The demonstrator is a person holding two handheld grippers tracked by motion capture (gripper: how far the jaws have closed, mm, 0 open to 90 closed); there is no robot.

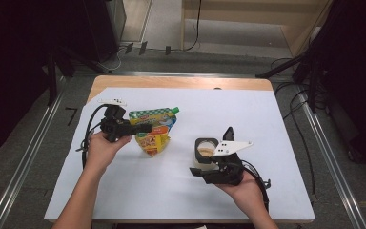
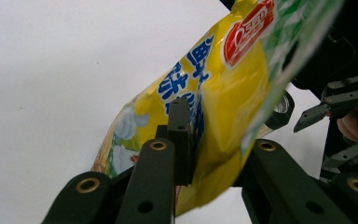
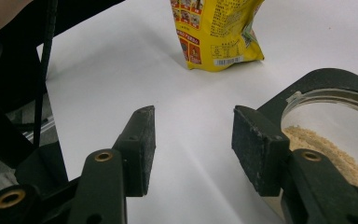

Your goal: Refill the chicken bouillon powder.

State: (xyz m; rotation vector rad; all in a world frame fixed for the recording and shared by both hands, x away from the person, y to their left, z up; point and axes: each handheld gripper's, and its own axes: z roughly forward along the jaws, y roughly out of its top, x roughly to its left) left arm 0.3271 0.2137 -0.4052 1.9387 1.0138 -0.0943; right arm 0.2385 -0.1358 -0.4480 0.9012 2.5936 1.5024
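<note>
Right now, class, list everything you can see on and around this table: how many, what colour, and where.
Pouch: one, yellow and green with a green spout, left of table centre, between the left tongs' jaws.
Jar: one, clear with a black rim, holding tan powder, right of centre, beside the right tongs.
Sheet: one, white, covering the tabletop.
Table: one, light wood, edge showing at the far side.
Left tongs: one, black, jaws around the pouch.
Right tongs: one, black, jaws apart with nothing between them.
Hands: two, each holding tongs at the near side.

Yellow-green spouted pouch [image 1: 153, 130] upright on white sheet; clear jar [image 1: 205, 151], apparently crumb-filled, well apart
</note>
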